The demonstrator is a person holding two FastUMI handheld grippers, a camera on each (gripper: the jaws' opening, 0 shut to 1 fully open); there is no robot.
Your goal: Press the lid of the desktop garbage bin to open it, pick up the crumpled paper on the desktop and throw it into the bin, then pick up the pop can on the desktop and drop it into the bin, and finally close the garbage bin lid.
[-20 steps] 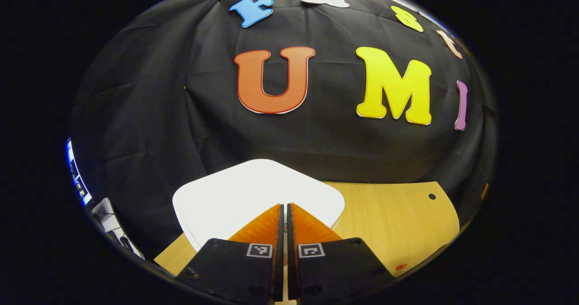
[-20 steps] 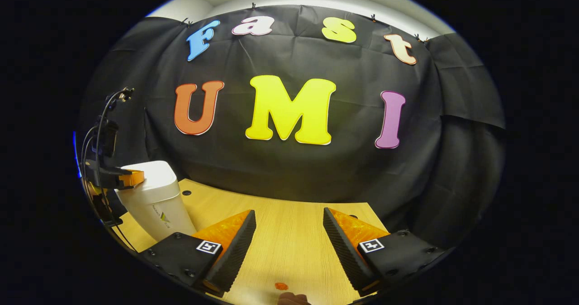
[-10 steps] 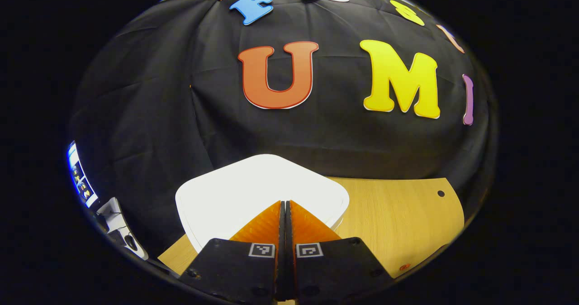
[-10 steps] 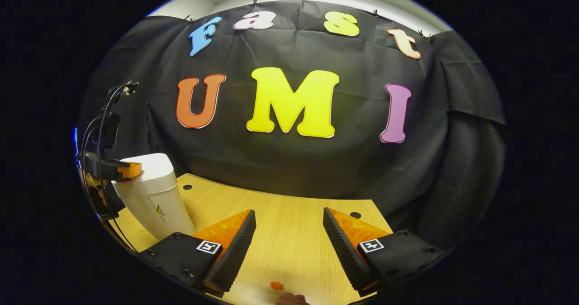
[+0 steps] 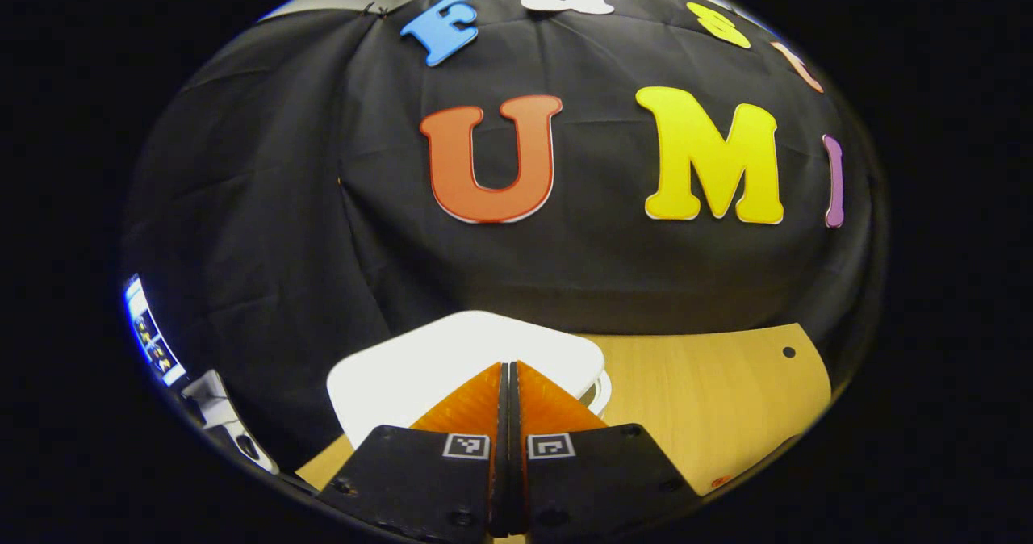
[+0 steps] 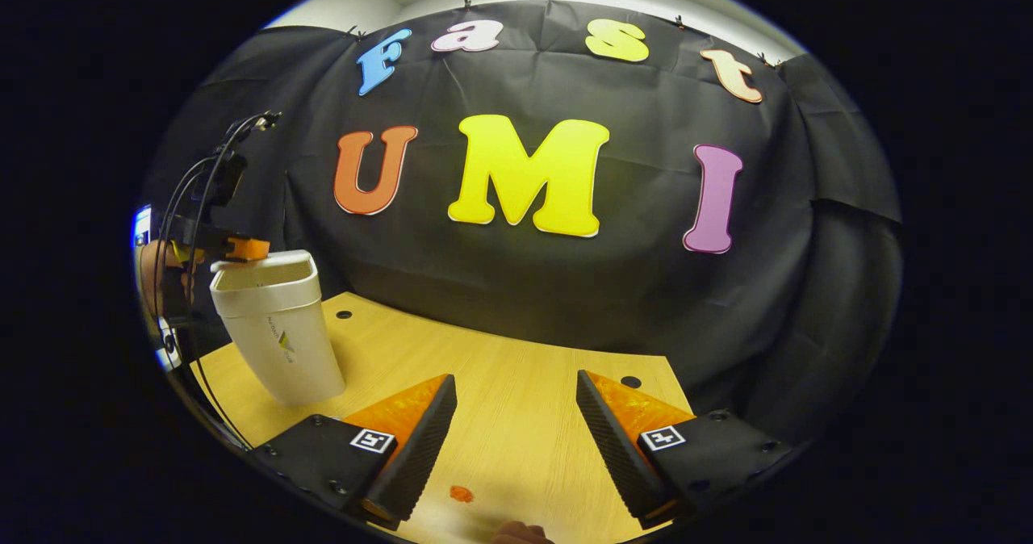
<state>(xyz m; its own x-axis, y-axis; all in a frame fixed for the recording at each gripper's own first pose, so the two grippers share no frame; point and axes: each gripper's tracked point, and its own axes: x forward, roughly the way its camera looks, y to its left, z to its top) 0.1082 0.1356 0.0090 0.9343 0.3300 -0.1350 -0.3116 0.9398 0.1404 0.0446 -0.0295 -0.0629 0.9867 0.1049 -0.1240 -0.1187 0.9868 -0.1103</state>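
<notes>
The white desktop bin (image 6: 278, 342) stands at the table's left side in the right gripper view. Its lid (image 5: 452, 354) sits lifted a little off the rim (image 5: 602, 389), with a gap showing on the right. My left gripper (image 5: 509, 364) is shut with nothing in it, its tips just above the lid's near part. In the right gripper view that same left gripper (image 6: 242, 247) hovers at the bin's top left edge. My right gripper (image 6: 515, 378) is open over the bare table, with nothing between its fingers.
The wooden table (image 6: 500, 431) has small round holes (image 6: 630, 382) near its back edge and a small orange mark (image 6: 461, 493) close to my right gripper. A lit screen (image 5: 149, 330) and cables sit off the left edge. The black cloth wall stands behind.
The bin's lid has gone from flat and shut to lifted off the rim. My left gripper closed fully and rose slightly. The right gripper drifted a little and stayed open.
</notes>
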